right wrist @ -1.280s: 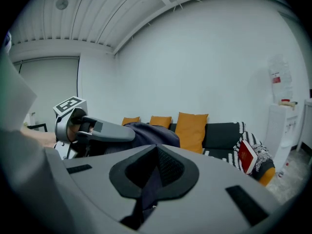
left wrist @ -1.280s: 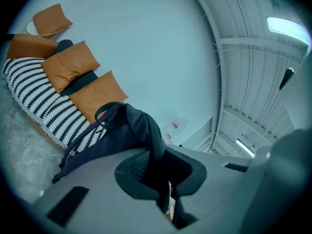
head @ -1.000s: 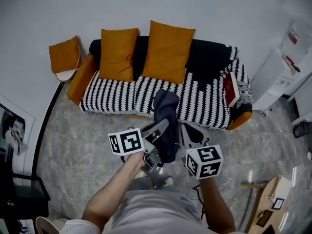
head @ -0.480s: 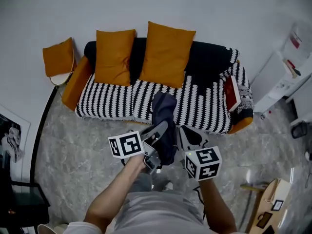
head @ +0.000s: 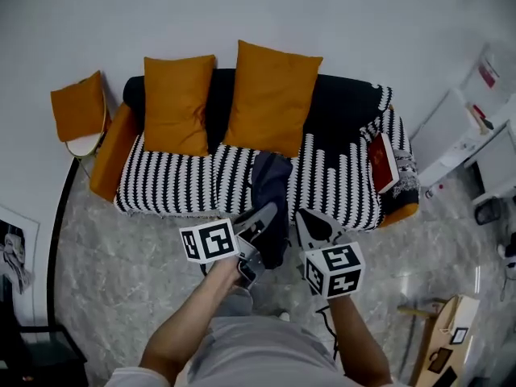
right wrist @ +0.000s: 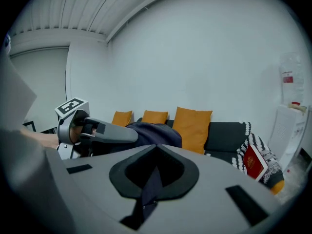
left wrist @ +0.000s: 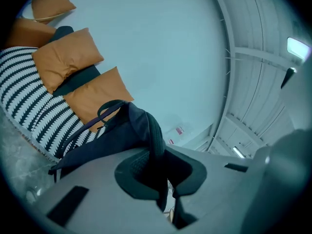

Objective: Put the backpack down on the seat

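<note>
Dark backpack (head: 272, 185) nearer sofa (head: 169, 185), seemingly limp

Soft, even light fills the room. It falls bright on the plain white wall (head: 339, 14) behind the black-and-white striped fabric sofa (head: 177, 185), with faint shadows under its orange square cushions (head: 272, 95). The glossy grey marble floor (head: 121, 256) shows pale glare to the sofa's right. A bright rectangular ceiling lamp (left wrist: 298, 48) blows out high above the sofa. Both gripper views are bluish, bowed, dark-cornered and soft in the near foreground.
</note>
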A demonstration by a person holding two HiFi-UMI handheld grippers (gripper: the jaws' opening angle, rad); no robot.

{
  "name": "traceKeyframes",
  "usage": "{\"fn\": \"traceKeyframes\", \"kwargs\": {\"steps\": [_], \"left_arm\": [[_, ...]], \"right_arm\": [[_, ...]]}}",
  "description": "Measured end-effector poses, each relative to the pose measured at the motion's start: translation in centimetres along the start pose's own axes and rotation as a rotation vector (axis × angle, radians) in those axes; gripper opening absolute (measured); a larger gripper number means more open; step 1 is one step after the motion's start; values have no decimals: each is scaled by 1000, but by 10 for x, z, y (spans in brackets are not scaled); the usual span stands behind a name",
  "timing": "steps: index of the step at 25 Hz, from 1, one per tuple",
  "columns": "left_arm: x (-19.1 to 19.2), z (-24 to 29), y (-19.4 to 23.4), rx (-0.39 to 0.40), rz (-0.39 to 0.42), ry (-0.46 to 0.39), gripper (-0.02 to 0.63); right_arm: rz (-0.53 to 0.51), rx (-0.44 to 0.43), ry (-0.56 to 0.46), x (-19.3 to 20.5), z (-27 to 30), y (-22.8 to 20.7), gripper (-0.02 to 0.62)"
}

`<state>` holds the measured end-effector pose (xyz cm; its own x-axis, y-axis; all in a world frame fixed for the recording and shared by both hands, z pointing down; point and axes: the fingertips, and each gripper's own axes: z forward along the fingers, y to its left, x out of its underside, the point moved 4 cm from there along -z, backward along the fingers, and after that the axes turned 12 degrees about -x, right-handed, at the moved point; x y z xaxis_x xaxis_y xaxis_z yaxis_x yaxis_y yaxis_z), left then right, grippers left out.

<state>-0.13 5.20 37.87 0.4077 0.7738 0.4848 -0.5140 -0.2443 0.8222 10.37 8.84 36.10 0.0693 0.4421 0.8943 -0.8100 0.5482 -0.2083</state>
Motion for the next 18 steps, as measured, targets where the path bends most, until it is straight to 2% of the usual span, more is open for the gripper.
{"fn": "traceKeyframes", "kwargs": {"steps": [8,18], "left_arm": [[-62,17,31,33,21,67,21],[-115,43,65,105,78,194,21]], "right_arm": [[23,63,-7,-31,60,-9,2],[48,147,1,-50,119,-20,2]]}}
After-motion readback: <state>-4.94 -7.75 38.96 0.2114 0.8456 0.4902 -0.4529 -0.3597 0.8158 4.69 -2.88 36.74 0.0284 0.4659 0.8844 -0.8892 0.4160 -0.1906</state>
